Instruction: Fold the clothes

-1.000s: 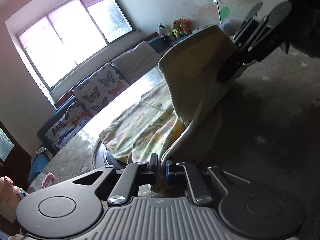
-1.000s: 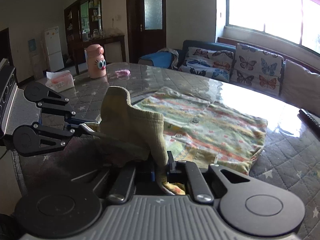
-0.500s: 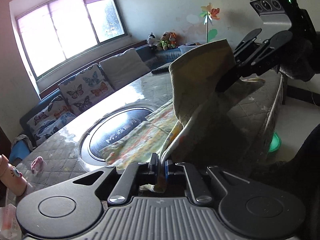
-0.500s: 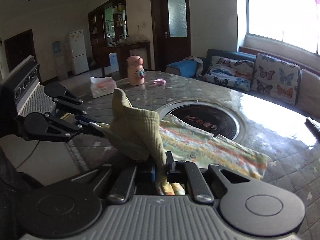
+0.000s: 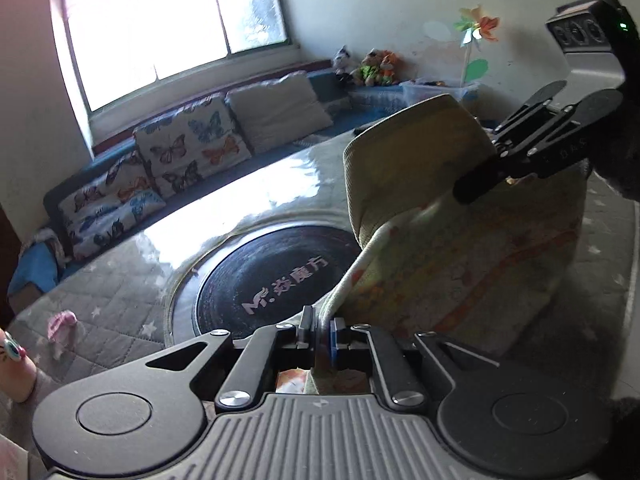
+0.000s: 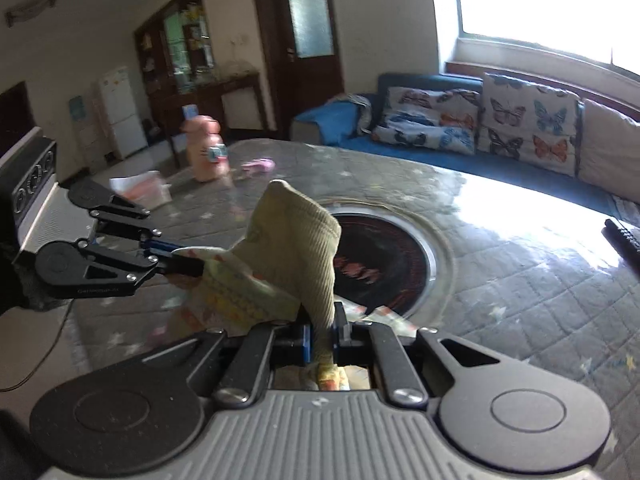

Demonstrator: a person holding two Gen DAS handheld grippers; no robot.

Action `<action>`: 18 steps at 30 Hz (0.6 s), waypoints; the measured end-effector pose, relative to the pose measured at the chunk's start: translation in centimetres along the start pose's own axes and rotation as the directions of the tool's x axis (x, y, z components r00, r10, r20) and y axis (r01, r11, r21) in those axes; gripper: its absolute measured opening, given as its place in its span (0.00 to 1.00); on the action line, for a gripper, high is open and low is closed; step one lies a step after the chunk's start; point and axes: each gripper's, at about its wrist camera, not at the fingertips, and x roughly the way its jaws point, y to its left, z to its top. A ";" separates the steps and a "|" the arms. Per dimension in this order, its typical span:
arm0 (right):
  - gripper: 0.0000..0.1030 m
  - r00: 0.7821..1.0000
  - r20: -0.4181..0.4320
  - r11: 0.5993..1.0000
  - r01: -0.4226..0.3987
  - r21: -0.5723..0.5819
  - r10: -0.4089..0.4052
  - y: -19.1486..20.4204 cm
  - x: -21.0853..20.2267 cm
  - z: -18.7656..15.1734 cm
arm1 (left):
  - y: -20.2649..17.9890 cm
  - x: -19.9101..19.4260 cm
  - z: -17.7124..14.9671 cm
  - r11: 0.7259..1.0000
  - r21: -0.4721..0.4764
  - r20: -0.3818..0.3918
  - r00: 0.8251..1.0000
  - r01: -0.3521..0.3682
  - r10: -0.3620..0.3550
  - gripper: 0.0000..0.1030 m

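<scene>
a: what's the surface like, going left to right?

b: in the left wrist view, a grey quilted table cover (image 5: 120,312) with small stars. a pink scrap (image 5: 61,322) lies at nine o'clock, and a round black glass disc (image 5: 276,272) with white lettering is set in the middle. the far side of the table glares with window light.

a: and the room behind?

b: at ten o'clock a blue sofa with butterfly cushions (image 5: 188,140), a bright window (image 5: 172,24) at twelve, soft toys (image 5: 376,68) and a paper pinwheel (image 5: 478,26) near one o'clock.

a: the claws?

b: the left gripper (image 5: 321,330) is pinched narrow on the edge of the garment (image 5: 460,256), a yellow-green printed piece with a ribbed hem, held above the table's near edge. the right gripper (image 5: 486,178) at two o'clock clamps its other end.

a: the right wrist view?

b: the left gripper (image 6: 188,264) at nine o'clock, the peach bottle (image 6: 206,152) and a tissue pack (image 6: 146,190) at ten, a dark door (image 6: 308,36) at twelve, a remote (image 6: 624,240) at three. the right gripper (image 6: 322,338) is closed on the ribbed cloth (image 6: 304,248).
</scene>
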 end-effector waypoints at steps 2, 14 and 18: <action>0.09 0.999 -0.033 1.000 0.015 0.015 -0.014 -1.2 2.2 0.3 | 0.6 2.5 0.1 1.000 -0.020 -0.046 0.999 -0.004 0.003 0.07; 0.34 0.975 0.023 0.972 0.218 0.088 -0.220 -4.2 3.5 -1.8 | 1.8 7.5 -1.3 0.995 -0.091 -0.142 0.990 -0.030 0.017 0.12; 0.43 0.963 0.029 0.954 0.262 0.148 -0.269 -5.5 1.4 -4.3 | 1.9 7.5 -1.4 0.994 -0.103 -0.135 0.991 -0.033 0.019 0.12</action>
